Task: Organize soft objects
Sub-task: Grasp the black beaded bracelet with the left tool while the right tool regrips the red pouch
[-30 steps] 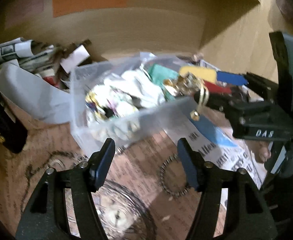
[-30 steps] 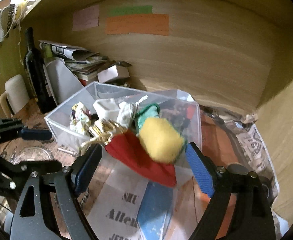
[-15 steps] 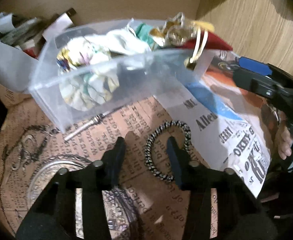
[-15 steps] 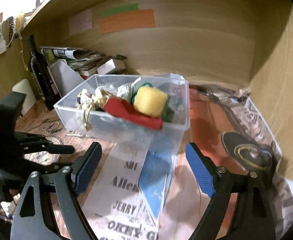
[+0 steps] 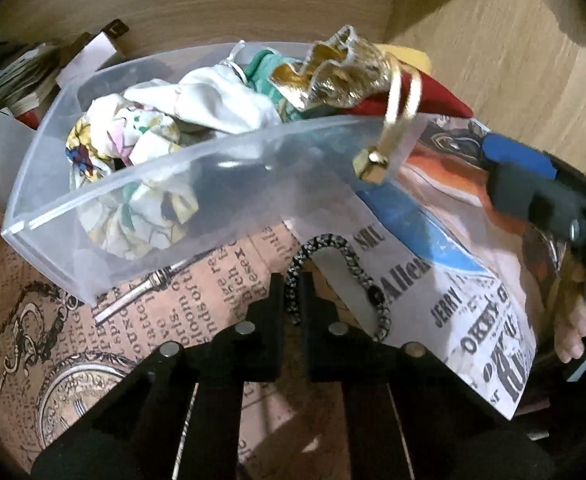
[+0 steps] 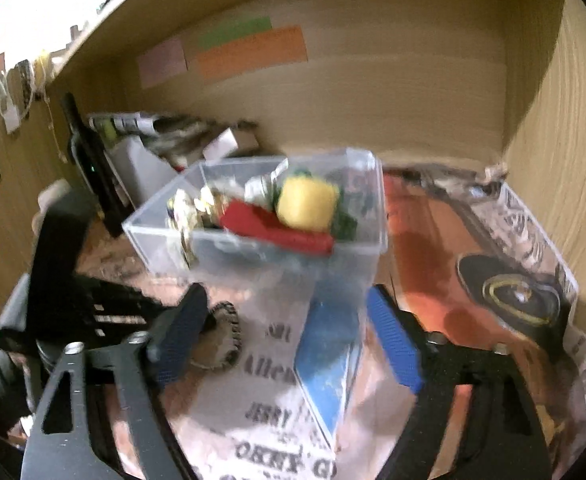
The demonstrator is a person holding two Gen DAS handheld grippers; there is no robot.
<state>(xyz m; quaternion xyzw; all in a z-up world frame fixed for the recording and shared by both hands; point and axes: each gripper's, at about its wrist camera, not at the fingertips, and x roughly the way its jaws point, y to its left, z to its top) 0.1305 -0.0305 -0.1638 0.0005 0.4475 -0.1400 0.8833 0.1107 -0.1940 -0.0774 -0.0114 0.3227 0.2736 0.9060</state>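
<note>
While your left hand-held gripper (image 5: 293, 292) pinches the near arc of a black-and-white braided hair tie (image 5: 335, 276) that lies on the printed paper of the tabletop (image 5: 181, 304), its jaws are closed narrow on the cord. Your right hand-held gripper (image 6: 285, 340) hangs wide and empty above a newspaper sheet (image 6: 277, 364), with the tie at its 9 o'clock. From the left camera, the clear plastic bin (image 5: 213, 184) sits at 12 o'clock just beyond the tie, already heaped with a floral scrunchie (image 5: 129, 168), white cloth (image 5: 217, 104), a gold scrunchie (image 5: 333, 76) and a red piece (image 5: 429, 100). This looks like the pick-up step for the tie. Next, you would likely need to lift it clear over the near wall and release it onto the pile, where it might slide off.
</note>
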